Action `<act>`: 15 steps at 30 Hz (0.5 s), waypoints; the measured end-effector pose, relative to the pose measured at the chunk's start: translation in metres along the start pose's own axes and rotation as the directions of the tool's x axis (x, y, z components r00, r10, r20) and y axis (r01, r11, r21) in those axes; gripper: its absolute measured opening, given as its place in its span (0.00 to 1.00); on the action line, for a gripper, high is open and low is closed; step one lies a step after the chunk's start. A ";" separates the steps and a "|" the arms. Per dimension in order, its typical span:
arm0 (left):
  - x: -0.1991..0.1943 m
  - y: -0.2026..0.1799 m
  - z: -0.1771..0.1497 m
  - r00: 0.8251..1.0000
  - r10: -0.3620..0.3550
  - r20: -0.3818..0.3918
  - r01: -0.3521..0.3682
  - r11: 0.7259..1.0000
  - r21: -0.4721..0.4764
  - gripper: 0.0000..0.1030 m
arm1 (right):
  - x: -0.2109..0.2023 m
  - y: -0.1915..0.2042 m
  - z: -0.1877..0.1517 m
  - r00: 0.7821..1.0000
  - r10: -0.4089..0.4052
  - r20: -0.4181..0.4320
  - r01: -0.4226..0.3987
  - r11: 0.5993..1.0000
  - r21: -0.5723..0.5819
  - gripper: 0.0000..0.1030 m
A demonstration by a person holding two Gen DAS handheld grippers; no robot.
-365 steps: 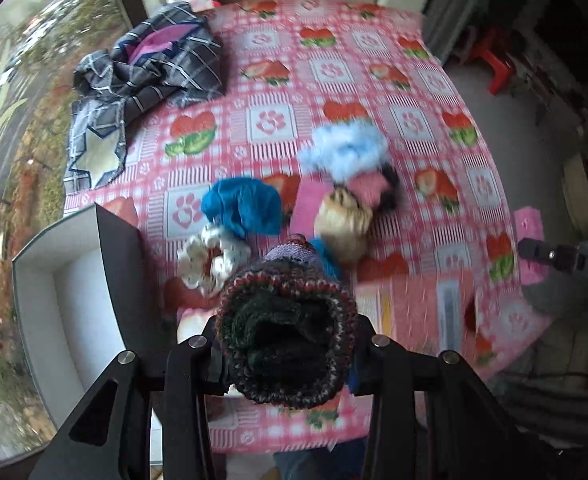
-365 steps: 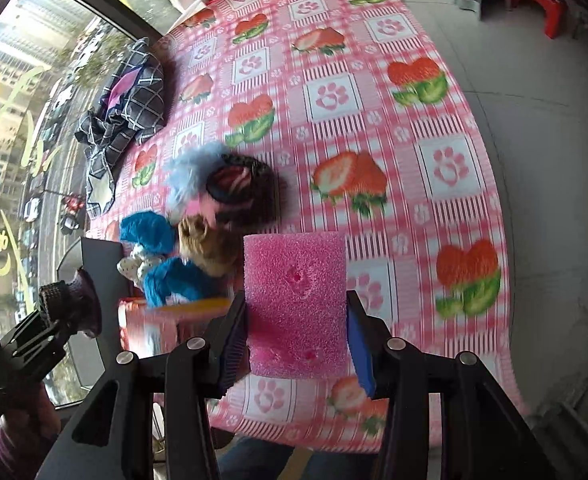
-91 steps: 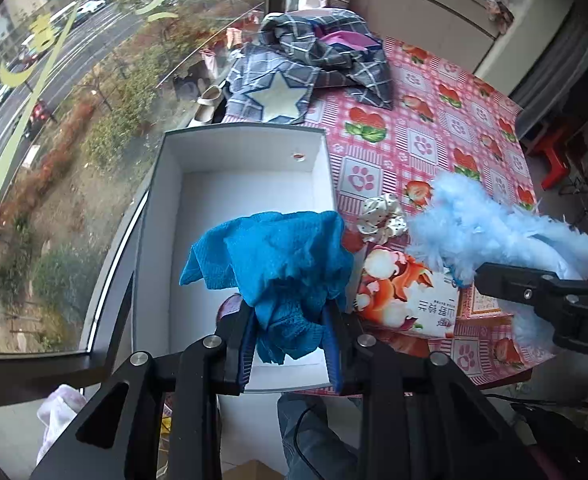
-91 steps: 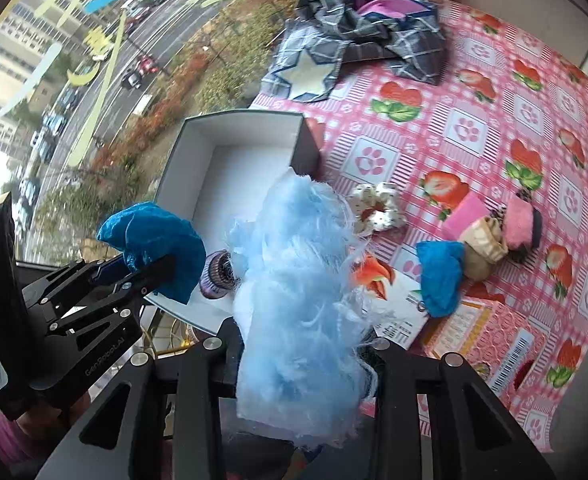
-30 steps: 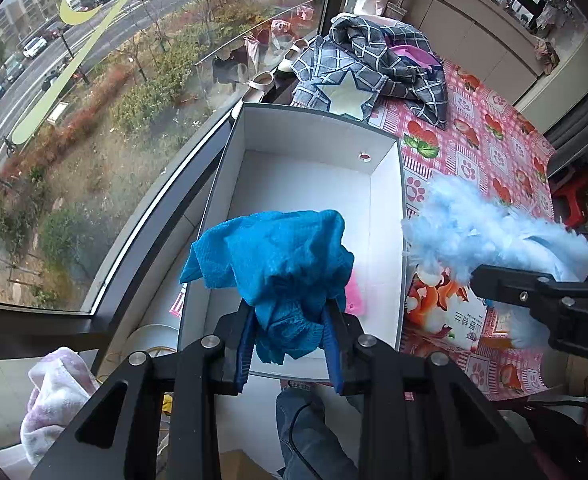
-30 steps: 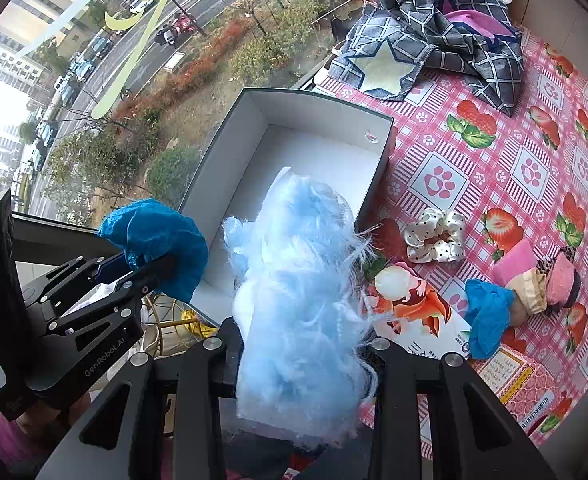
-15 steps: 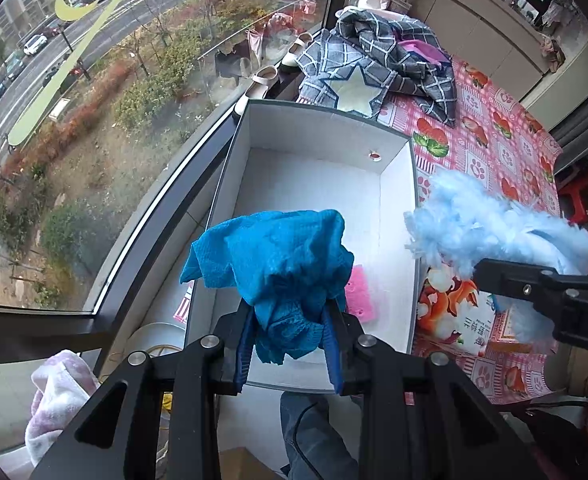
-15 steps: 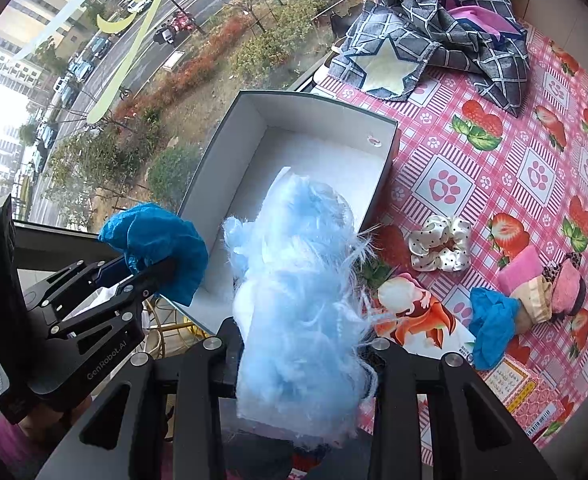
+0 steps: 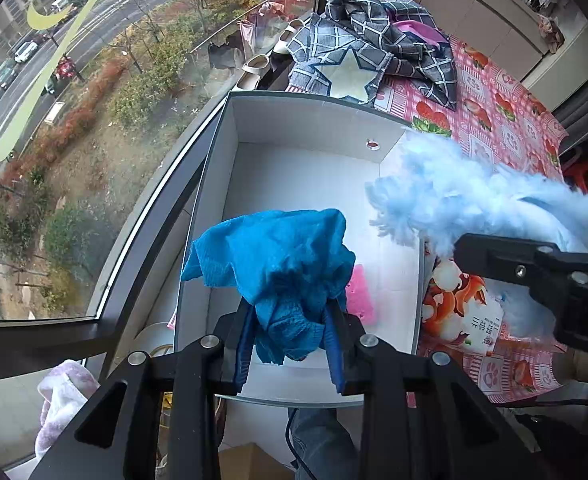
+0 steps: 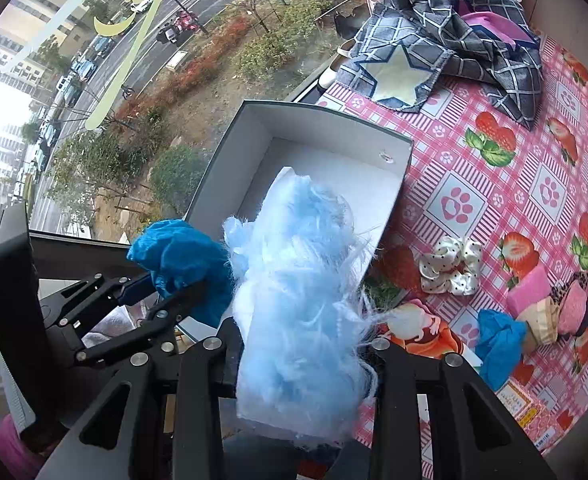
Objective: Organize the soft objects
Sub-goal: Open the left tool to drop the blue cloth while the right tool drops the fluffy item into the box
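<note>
My left gripper point(image 9: 288, 320) is shut on a crumpled blue cloth point(image 9: 278, 248) and hangs over the near end of an open white box point(image 9: 306, 120). A pink sponge point(image 9: 359, 294) lies on the box floor, partly hidden by the cloth. My right gripper point(image 10: 302, 344) is shut on a pale blue fluffy bundle point(image 10: 298, 272), held over the box's near right corner point(image 10: 390, 216). From the left wrist view, the fluffy bundle point(image 9: 446, 188) overlaps the box's right wall. In the right wrist view, the left gripper point(image 10: 166, 296) sits just left of the bundle.
The box stands at the table's window edge on a pink strawberry cloth point(image 10: 534, 152). On the cloth lie a dotted scrunchie point(image 10: 450, 266), a second blue cloth point(image 10: 498, 340), a pink sponge point(image 10: 532, 286), a cartoon-printed packet point(image 10: 422, 330) and a plaid garment point(image 10: 454, 40).
Both grippers have drifted a little further over the box with their loads, the left one slightly lower. The fluffy bundle now overlaps the box's right wall. Both grips look unchanged.
</note>
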State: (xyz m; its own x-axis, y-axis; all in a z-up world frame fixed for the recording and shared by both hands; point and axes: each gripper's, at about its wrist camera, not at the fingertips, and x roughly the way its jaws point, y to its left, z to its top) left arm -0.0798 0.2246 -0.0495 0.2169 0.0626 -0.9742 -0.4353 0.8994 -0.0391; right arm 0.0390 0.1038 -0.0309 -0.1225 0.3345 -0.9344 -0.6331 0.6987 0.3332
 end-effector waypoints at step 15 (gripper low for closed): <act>0.013 -0.002 0.002 0.999 0.009 -0.032 -0.009 1.000 0.003 0.33 | 0.017 0.008 0.012 0.999 0.012 -0.033 -0.013 1.000 -0.008 0.35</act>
State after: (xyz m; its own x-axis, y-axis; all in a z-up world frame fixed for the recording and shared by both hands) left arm -0.0743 0.2247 -0.0611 0.1849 0.0570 -0.9811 -0.4348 0.9000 -0.0297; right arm 0.0409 0.1231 -0.0429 -0.1558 0.3219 -0.9339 -0.6375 0.6894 0.3440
